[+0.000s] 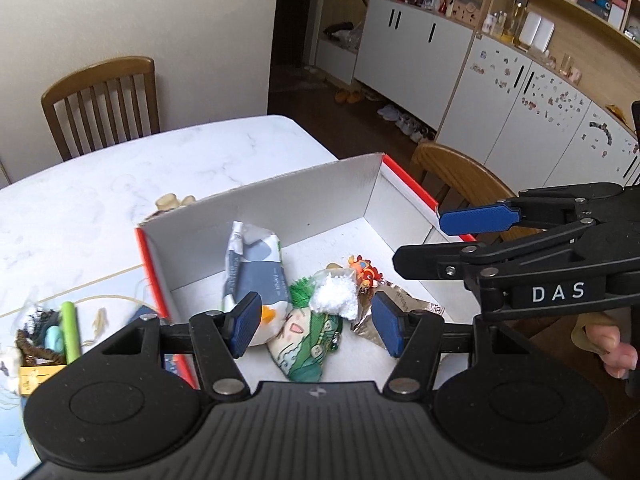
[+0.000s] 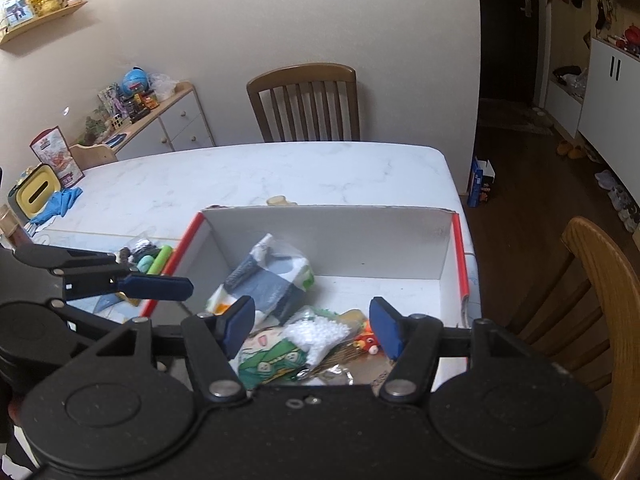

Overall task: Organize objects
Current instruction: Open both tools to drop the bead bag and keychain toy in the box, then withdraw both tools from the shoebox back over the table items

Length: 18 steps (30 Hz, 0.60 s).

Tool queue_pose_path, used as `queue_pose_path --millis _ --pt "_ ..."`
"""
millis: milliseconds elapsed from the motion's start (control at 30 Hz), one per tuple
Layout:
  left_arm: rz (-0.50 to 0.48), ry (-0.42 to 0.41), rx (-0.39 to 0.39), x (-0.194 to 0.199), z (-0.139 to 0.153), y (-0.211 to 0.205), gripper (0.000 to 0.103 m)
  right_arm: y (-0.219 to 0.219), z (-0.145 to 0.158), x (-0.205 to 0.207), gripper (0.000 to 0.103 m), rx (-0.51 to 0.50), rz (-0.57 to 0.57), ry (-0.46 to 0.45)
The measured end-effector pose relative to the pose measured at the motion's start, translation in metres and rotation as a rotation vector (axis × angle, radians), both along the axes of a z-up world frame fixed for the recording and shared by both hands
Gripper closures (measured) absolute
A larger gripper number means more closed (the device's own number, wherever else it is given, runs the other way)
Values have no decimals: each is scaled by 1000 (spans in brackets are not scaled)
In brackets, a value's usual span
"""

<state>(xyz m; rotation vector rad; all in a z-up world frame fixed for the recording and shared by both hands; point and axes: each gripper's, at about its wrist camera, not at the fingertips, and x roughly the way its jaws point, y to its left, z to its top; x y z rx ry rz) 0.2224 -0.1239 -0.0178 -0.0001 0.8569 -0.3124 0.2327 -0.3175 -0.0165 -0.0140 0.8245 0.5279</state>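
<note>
- Far to the left of the left gripper's (image 1: 316,326) jaws, on the white marble table (image 1: 120,184), sits a clutter pile: a lime-green tube (image 1: 70,332), a pale blue oval piece beside it, and a yellow tag at the edge.
- Next comes the red-edged left wall of the white cardboard box (image 1: 280,204), just outside the left blue pad.
- The left gripper's jaws stand parted and empty, hanging above the box with nothing between the pads.
- Seen between and beyond those jaws, on the box floor: a grey-and-white soft packet (image 1: 256,272) leaning on the back-left area, a green cartoon pouch (image 1: 316,340) lying nearest, a clear bag of white beads (image 1: 334,292) resting on top of it, and a small orange figure (image 1: 364,270) just behind the beads.
- By the right pad, a crinkled silvery wrapper (image 1: 404,308) lies flat on the box floor.
- Further right, the right gripper (image 1: 436,236) reaches in sideways over the box's red right rim, one blue pad high, one black finger lower; a hand (image 1: 612,344) shows below it.
- From the right wrist view, the right gripper's (image 2: 312,328) jaws are released too, nothing clamped, the same pouch, bead bag (image 2: 316,336) and orange figure (image 2: 368,342) lying beneath the gap.
- Left of those jaws the left gripper's (image 2: 156,286) blue pad pokes in over the box's left rim.
- A wooden chair (image 2: 304,100) stands beyond the table.
</note>
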Motion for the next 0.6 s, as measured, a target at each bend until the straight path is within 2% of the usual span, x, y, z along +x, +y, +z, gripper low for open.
queue_pose_path --millis 400,467,600 --pt "29 -31 -7 -29 15 60 42 29 13 -32 26 -2 -19 -46" --pt "36 -38 -3 -33 17 72 34 37 13 -36 23 0 -23 -47" --pt "45 -45 3 -40 19 98 32 58 13 -45 17 0 -20 -48"
